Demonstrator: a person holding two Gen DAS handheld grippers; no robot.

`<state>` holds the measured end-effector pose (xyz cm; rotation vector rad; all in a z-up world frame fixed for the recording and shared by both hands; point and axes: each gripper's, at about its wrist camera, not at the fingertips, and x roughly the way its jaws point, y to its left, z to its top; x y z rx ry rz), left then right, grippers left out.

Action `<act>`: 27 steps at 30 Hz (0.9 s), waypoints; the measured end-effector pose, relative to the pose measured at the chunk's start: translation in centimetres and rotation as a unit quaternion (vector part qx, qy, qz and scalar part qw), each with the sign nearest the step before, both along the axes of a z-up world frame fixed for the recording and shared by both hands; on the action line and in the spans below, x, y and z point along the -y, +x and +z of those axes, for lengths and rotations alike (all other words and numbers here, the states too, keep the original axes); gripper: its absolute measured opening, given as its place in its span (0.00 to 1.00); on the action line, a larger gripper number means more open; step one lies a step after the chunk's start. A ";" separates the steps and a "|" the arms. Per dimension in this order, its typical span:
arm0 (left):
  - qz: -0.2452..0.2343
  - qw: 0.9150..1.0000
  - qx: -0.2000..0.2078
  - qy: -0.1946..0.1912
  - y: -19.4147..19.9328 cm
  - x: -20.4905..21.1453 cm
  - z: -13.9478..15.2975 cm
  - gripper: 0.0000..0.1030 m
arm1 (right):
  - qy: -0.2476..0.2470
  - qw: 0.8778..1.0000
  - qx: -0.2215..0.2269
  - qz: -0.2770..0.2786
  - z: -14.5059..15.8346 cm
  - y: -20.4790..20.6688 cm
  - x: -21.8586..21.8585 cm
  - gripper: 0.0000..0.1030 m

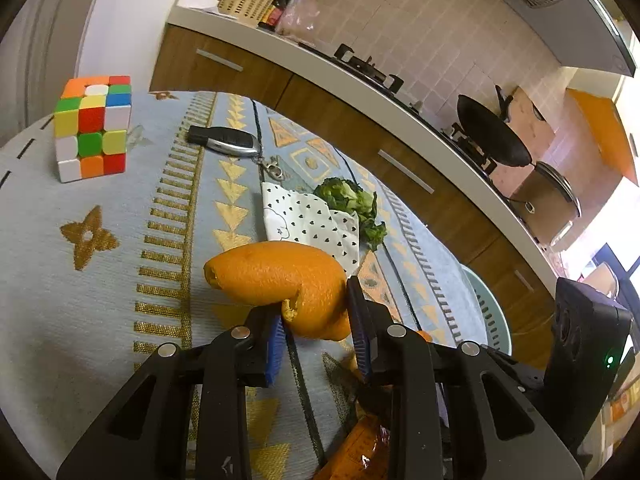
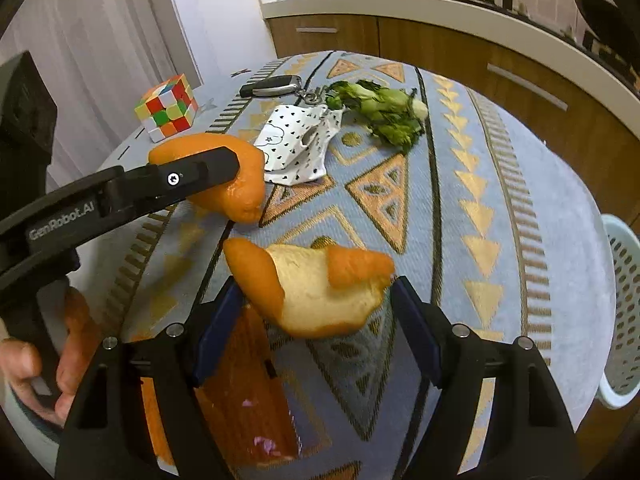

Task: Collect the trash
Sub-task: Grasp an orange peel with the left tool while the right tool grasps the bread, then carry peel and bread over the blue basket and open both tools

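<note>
My left gripper point(image 1: 316, 308) is shut on a curled orange peel point(image 1: 272, 272), its blue pads pressing on the peel's near end just above the patterned tablecloth point(image 1: 120, 280). In the right wrist view that same peel point(image 2: 248, 196) shows behind the left gripper's black finger point(image 2: 192, 174). A second orange peel point(image 2: 320, 300), white pith up, lies between the fingers of my right gripper point(image 2: 316, 292), which stands open around it. A wilted green vegetable point(image 2: 384, 116) and a crumpled spotted white cloth point(image 2: 300, 140) lie further back on the table.
A Rubik's cube point(image 1: 92, 128) and a car key point(image 1: 228, 140) sit at the far left of the table. An orange packet point(image 2: 240, 380) lies under my right gripper. A pale perforated basket point(image 2: 624, 312) stands off the table's right edge. A hand point(image 2: 28, 364) holds the left gripper.
</note>
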<state>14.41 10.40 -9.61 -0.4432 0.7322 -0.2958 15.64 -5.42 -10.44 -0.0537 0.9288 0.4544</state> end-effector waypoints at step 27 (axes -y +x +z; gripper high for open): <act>-0.011 1.000 0.005 0.012 0.1 0.2 0.8 0.26 | 0.061 0.991 0.096 -0.072 4.9 -1.6 5.7 0.19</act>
